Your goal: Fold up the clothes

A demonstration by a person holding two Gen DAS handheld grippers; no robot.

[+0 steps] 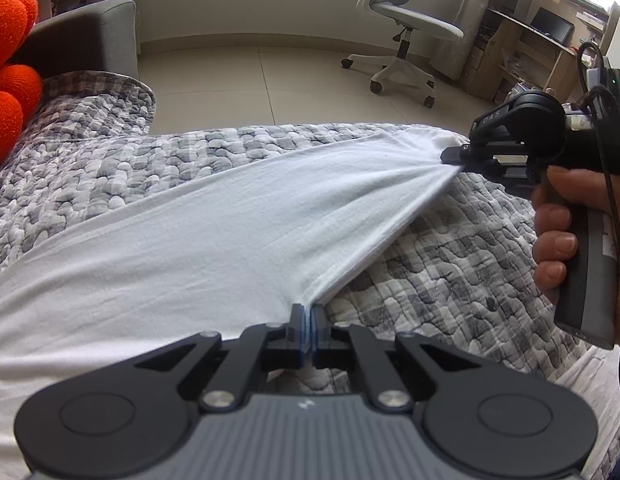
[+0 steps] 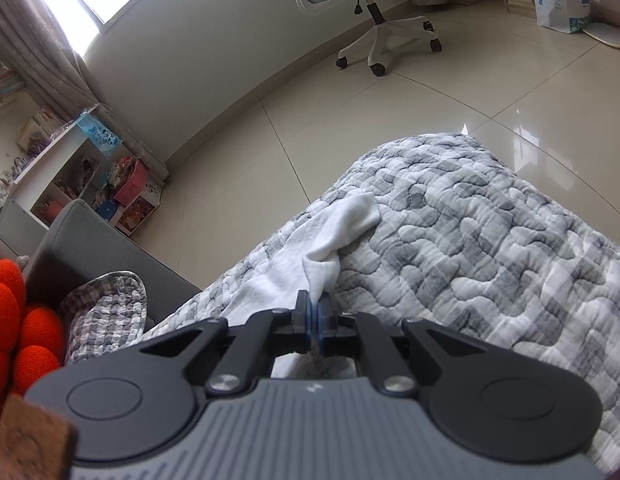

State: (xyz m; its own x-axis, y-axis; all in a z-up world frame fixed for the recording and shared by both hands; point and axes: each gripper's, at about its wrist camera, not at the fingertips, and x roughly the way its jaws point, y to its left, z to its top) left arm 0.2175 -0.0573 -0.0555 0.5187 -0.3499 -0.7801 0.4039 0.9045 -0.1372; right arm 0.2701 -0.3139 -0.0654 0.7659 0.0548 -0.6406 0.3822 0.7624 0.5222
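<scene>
A grey patchwork quilt [image 1: 450, 248] lies under the jaws, orange cushions [image 1: 10, 80] far to their left, an office chair [image 1: 406, 28] beyond them

Right tongs [image 2: 313, 306] clamped on white garment [image 2: 310, 256]

We see open quilt [image 2: 490, 240] right of the taut white garment [image 1: 214, 216]; orange cushions [image 1: 10, 80] and sofa arm [image 1: 110, 32] crowd the left.
</scene>
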